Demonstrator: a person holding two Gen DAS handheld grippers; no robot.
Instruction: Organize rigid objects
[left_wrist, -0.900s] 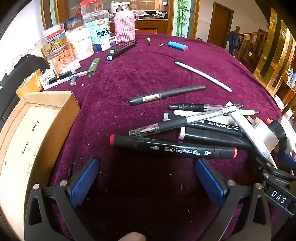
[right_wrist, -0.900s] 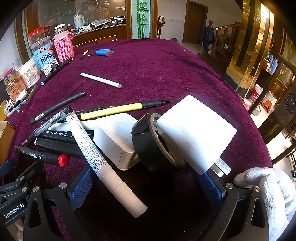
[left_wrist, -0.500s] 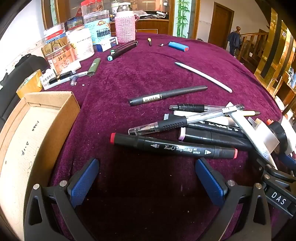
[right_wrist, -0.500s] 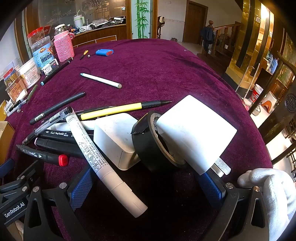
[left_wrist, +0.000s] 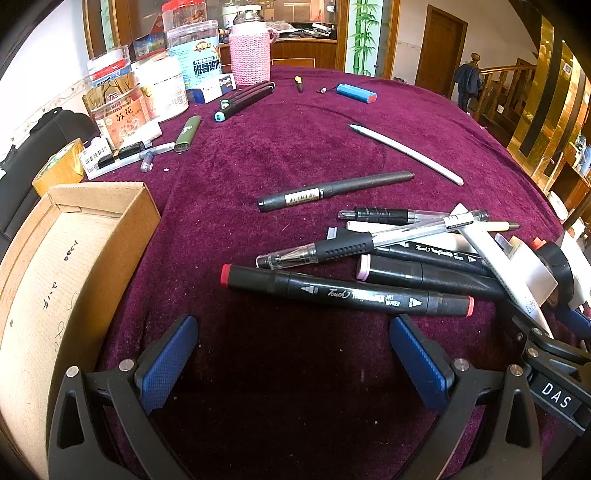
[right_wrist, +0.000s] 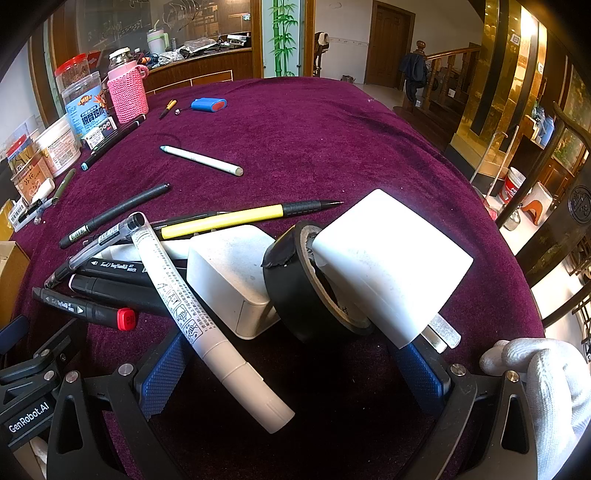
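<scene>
A pile of pens and markers lies on the purple cloth. A black marker with red ends (left_wrist: 347, 291) lies just beyond my left gripper (left_wrist: 293, 345), which is open and empty. My right gripper (right_wrist: 291, 363) is open. A white marker (right_wrist: 199, 317), a white charger (right_wrist: 231, 277), a black tape roll (right_wrist: 295, 291) and a white plug adapter (right_wrist: 388, 262) lie just in front of it, between its open fingers. A clear gel pen (left_wrist: 369, 240) and a yellow pen (right_wrist: 240, 218) lie in the pile.
An open cardboard box (left_wrist: 70, 266) stands at the left. Jars and tins (left_wrist: 155, 85), a pink knitted bottle (left_wrist: 249, 55), a blue lighter (left_wrist: 356, 92), a grey pen (left_wrist: 332, 190) and a white pen (left_wrist: 406, 153) lie farther back. A gloved hand (right_wrist: 546, 387) holds the right gripper.
The left gripper view has drifted very slightly; the marker sits a touch higher in frame. The right gripper and the pile have not visibly moved.
</scene>
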